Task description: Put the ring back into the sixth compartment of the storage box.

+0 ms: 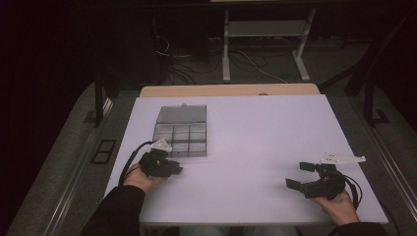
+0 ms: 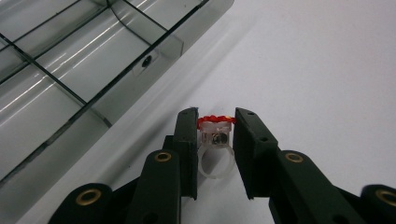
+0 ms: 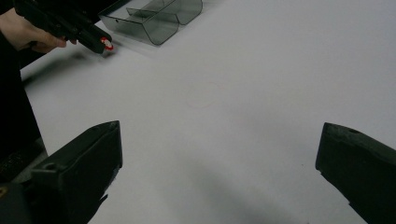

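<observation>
Left gripper (image 2: 215,140) jaws clamping ring (image 2: 215,135)

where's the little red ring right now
The ring is pinched between the left gripper's jaws, just off the near edge of the compartment box on the table's left side.

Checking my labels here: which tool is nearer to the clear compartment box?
Left. The left tool, shut on a red-topped ring, sits just beside the compartment box; the right tool stands open, far across the table.
</observation>
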Demonstrator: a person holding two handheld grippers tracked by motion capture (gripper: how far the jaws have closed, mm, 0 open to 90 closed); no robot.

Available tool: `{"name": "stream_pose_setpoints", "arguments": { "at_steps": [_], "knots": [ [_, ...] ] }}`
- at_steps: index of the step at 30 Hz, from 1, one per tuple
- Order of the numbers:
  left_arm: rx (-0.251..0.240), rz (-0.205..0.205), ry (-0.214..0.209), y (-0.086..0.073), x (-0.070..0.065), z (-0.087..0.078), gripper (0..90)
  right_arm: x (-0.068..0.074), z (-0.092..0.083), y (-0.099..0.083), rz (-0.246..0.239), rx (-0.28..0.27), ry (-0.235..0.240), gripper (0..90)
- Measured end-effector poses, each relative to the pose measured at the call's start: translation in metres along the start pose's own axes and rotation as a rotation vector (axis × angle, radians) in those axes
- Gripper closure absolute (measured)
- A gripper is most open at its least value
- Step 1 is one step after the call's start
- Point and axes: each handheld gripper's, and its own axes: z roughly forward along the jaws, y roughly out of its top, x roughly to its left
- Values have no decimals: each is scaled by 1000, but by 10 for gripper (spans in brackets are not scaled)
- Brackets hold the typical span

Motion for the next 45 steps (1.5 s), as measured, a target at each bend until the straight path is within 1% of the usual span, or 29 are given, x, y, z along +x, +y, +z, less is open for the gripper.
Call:
{"name": "stream_pose_setpoints", "arguments": {
  "at_steps": [9, 11, 14, 17, 19, 21, 32, 45],
  "knots": [
    [-8, -1, -10, 8, 1, -8, 707, 0, 0, 0, -1, 0, 1, 7],
    [-7, 10, -10, 12, 1, -12, 707, 0, 0, 0, 2, 1, 1, 7],
    [-7, 15, -11, 15, 1, -14, 707, 0, 0, -1, -1, -1, 2, 7],
    [-12, 15, -7, 20, 0, -18, 707, 0, 0, -1, -3, -2, 3, 7],
    [-12, 26, -5, 24, 1, -21, 707, 0, 0, -1, -3, -1, 2, 7],
    [-19, 20, -2, 26, 1, -23, 707, 0, 0, -1, -3, -1, 3, 7],
    [-24, 44, 8, 45, 3, -36, 707, 0, 0, -1, -6, 1, 4, 7],
    [-45, 59, 5, 65, 5, -43, 707, 1, 1, -1, -7, 9, 5, 7]
  ]
}}
